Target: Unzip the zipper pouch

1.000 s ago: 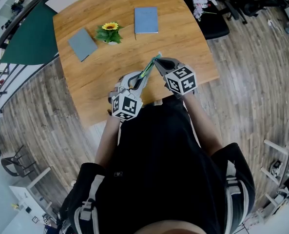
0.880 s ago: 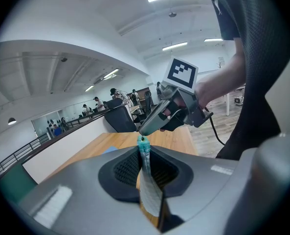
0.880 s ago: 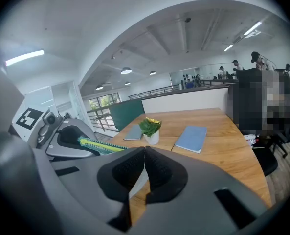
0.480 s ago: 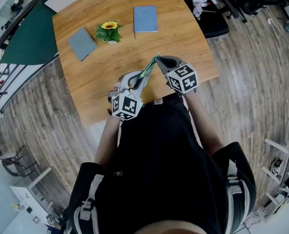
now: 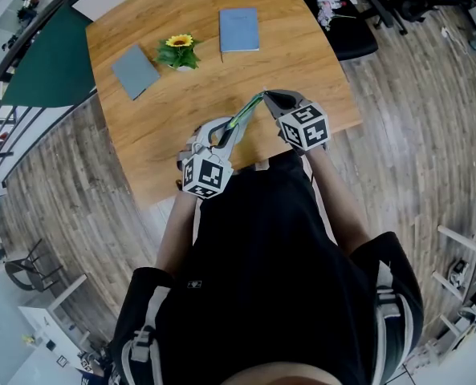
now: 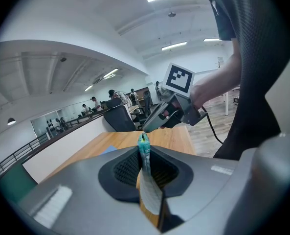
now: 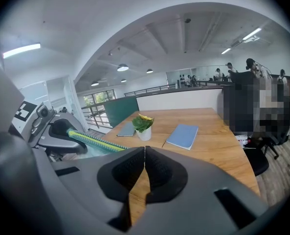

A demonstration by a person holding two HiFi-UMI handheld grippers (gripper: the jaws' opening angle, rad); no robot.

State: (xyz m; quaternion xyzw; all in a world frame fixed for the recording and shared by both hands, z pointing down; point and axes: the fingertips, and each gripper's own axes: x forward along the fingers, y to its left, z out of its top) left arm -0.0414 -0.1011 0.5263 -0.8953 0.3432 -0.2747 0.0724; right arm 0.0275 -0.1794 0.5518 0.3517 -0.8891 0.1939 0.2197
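Head view: near the six-o'clock edge of the counter (image 5: 157,127), I'm clamping the zipper pouch (image 5: 246,112) in the left gripper (image 5: 224,132) jaws; the right gripper (image 5: 266,96) jaws are clenched.

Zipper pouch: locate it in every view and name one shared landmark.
Head view: zipper pouch at centre, above the wooden table.
Left gripper view: lower centre, edge-on, clamped in the left gripper.
Right gripper view: left, its green striped edge.
Shared landmark: the wooden table.
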